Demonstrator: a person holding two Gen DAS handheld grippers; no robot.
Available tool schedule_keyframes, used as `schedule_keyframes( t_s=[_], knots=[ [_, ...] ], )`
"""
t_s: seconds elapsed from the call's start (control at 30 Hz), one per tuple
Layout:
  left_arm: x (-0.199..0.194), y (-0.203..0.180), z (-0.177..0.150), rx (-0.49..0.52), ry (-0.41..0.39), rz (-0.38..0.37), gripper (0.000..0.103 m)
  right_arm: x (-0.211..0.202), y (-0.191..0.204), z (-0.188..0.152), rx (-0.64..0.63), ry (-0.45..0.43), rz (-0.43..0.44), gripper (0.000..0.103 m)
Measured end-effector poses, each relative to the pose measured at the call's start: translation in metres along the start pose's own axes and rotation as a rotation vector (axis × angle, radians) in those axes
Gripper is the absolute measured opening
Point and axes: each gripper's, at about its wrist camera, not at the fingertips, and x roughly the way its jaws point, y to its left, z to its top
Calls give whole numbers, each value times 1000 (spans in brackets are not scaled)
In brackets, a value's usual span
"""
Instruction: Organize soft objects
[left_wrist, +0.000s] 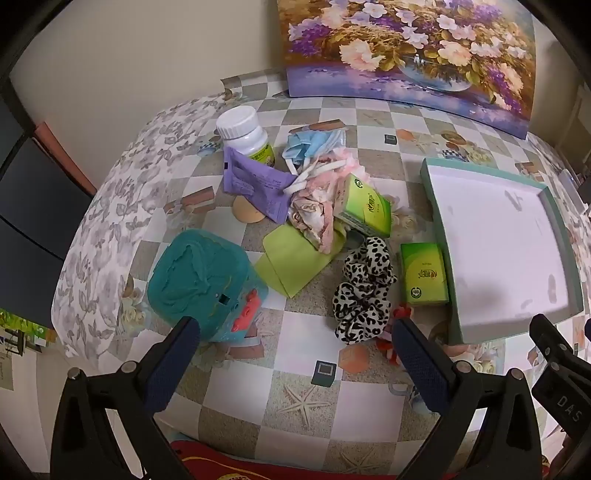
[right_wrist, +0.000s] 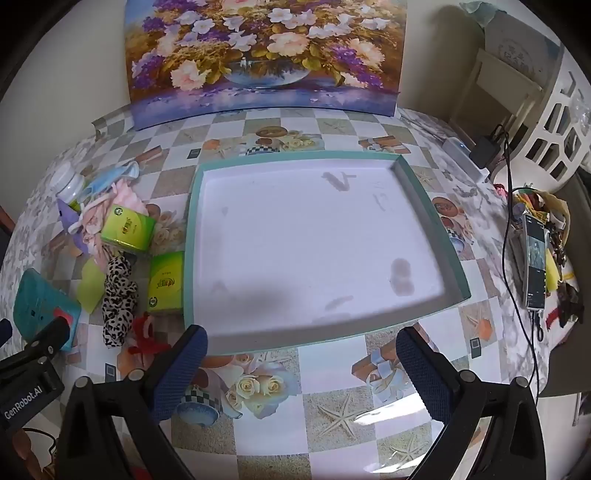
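Note:
A pile of soft things lies left of a shallow teal-rimmed tray with a white floor that holds nothing. The pile holds a leopard-print scrunchie, a pink floral cloth, a blue face mask, a lime cloth, two green tissue packs and a red fuzzy item. My left gripper hovers open above the table in front of the pile. My right gripper stands open over the tray's near rim. Both are empty.
A teal box with a red button, a purple packet, a white pill bottle and a round beige puff lie by the pile. A flower painting leans at the back. A phone with cables lies at the right.

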Motion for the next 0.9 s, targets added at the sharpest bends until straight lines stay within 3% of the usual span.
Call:
schedule_keyframes(
  t_s=[0.9],
  knots=[
    [3, 6, 0, -33, 18, 3, 103, -1, 0, 1, 1, 7, -5, 103]
  ],
)
